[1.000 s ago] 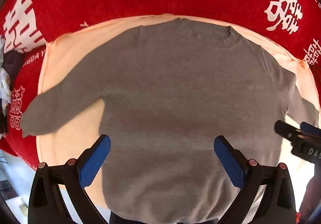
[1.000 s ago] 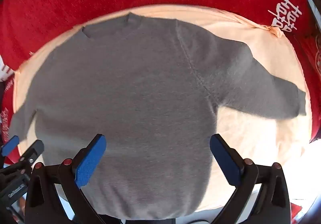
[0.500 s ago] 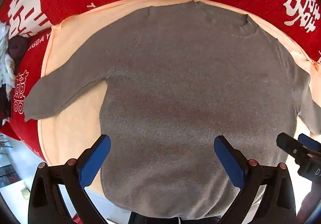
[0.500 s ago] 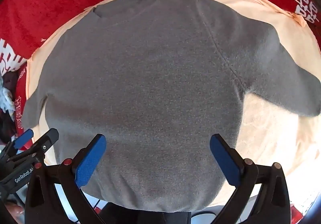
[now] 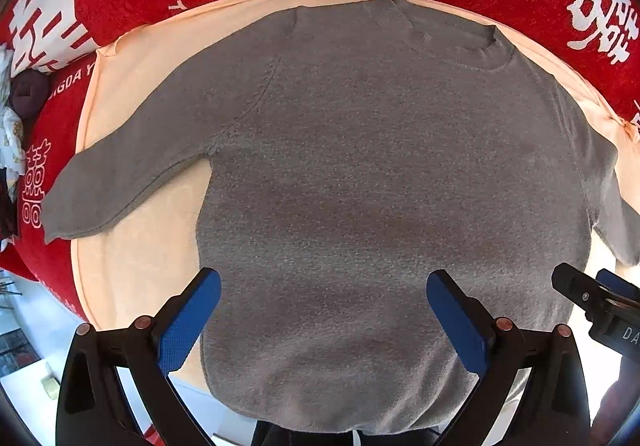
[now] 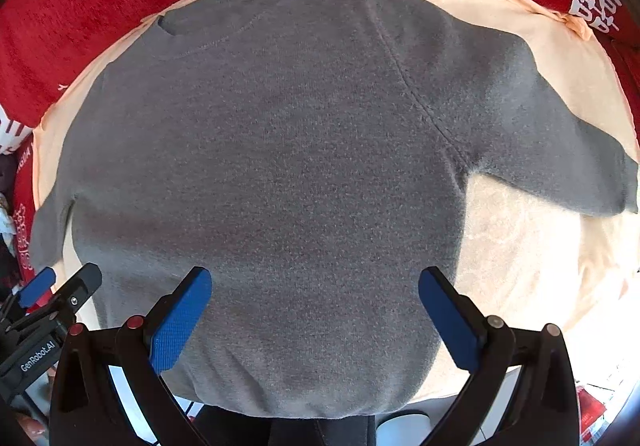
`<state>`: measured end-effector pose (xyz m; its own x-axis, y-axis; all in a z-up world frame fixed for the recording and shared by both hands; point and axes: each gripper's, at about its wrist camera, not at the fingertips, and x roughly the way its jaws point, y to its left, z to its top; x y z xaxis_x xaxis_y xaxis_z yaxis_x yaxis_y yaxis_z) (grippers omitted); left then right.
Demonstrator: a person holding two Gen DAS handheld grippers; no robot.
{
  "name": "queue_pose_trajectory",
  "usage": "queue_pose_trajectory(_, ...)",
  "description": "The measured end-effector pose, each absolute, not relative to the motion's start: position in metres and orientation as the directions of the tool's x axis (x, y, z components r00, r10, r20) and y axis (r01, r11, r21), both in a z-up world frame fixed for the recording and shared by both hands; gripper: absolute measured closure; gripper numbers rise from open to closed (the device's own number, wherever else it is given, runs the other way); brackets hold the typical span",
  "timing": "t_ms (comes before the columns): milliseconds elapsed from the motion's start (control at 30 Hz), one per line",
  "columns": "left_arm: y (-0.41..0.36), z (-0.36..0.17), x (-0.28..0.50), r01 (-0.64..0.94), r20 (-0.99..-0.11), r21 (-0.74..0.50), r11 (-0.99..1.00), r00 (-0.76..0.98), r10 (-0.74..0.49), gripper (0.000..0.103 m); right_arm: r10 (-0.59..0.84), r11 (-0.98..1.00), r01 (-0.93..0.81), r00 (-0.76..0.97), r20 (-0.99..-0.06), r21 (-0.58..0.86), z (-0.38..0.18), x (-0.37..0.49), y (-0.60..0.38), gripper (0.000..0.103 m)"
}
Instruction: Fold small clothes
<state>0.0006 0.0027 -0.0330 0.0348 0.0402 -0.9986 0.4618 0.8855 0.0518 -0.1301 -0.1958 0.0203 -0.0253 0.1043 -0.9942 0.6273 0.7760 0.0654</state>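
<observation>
Sweater [image 5: 380, 186], grey, flat and face-up on peach cloth [image 5: 132, 246] | left gripper [image 5: 324, 310] and right gripper [image 6: 316, 306]: fingers spread wide, holding nothing, above hem | advice: pinch one sleeve cuff, fold it inward across the body, avoid snagging cloth beneath.

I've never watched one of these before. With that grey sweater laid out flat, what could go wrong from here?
Two things, perhaps. The grey sweater hangs its hem over the near edge of the peach cloth, so a tug might drag it off. Both the left gripper and the right gripper are open above the same hem, so they might pinch only one layer or bump each other.
</observation>
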Motion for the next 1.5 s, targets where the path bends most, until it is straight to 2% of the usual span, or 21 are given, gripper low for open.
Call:
queue_pose_trajectory(667, 0.004, -0.034, 0.006, 0.452, -0.996, 0.087, 0.888, 0.056, 0.069, 0.000, 0.103, 0.781, 0.622, -0.035, -0.994, 0.059, 0.013, -0.122, -0.186, 0.000)
queue_pose_trajectory(1500, 0.016, -0.029, 0.008, 0.432, -0.998, 0.058, 0.900, 0.033, 0.049, 0.000, 0.111, 0.780, 0.623, -0.042, -0.993, 0.061, 0.015, -0.123, -0.165, 0.000)
